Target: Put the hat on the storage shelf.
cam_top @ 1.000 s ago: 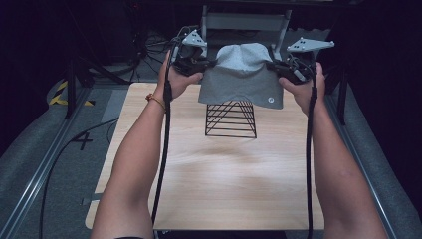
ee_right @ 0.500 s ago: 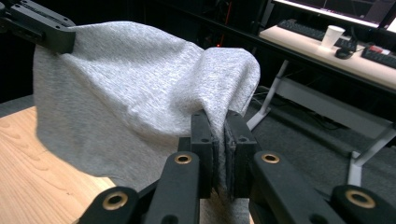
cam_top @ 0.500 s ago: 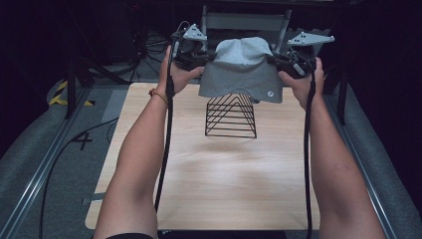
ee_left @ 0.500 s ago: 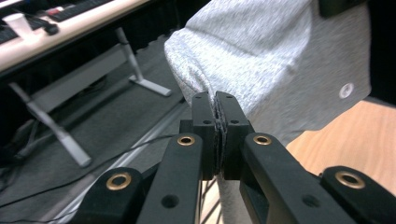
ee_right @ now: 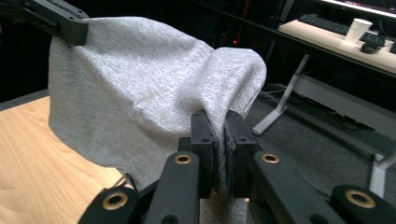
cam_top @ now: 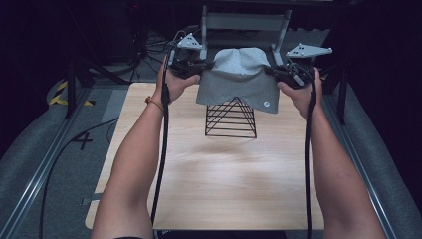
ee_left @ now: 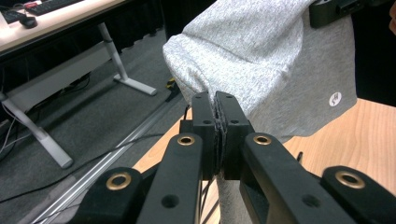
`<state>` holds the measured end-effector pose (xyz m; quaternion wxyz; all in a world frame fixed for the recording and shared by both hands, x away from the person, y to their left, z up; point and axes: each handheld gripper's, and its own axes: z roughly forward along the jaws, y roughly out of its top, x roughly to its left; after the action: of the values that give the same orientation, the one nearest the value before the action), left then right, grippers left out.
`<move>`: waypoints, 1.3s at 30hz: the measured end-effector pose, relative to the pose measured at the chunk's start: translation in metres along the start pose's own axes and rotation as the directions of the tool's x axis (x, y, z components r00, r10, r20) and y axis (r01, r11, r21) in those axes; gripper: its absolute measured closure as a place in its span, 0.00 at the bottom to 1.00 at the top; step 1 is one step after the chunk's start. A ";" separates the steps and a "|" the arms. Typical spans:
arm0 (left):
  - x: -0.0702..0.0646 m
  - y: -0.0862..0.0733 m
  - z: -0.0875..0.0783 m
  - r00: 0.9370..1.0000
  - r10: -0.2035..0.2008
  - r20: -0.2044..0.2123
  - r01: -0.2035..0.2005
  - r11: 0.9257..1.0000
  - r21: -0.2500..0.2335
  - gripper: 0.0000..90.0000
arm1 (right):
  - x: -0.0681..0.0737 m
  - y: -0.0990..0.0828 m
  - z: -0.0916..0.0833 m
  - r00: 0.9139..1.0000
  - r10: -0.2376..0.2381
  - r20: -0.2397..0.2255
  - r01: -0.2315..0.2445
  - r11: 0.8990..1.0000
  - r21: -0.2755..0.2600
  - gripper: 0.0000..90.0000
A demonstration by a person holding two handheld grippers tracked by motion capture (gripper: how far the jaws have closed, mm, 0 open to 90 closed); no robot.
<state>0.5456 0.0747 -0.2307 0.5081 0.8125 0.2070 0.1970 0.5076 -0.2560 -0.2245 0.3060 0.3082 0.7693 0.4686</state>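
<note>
— Grey knit cloth (cam_top: 238, 79) hangs spread in the air over the far end of the tabletop (cam_top: 214, 184), just above a black wire rack (cam_top: 231, 118). How is it held?

— Left tongs (ee_left: 215, 122) pinch one edge shut, right tongs (ee_right: 218, 135) clamp the other.

— What could go wrong?

— If either pinch is shallow, I'd guess the fabric slips free and drops lopsided, or the hem snags on the rack's peak.

— Any containers?

— None; the rack holds nothing.
</note>
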 end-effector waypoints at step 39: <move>-0.027 -0.027 -0.035 0.995 0.003 0.103 0.006 0.997 -0.081 0.98 | 0.025 -0.002 -0.027 0.997 -0.069 -0.046 0.069 0.998 -0.008 0.94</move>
<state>0.5007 0.0969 -0.2436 0.5508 0.8002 0.1730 0.1625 0.4716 -0.2520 -0.2207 0.3050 0.2697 0.7849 0.4671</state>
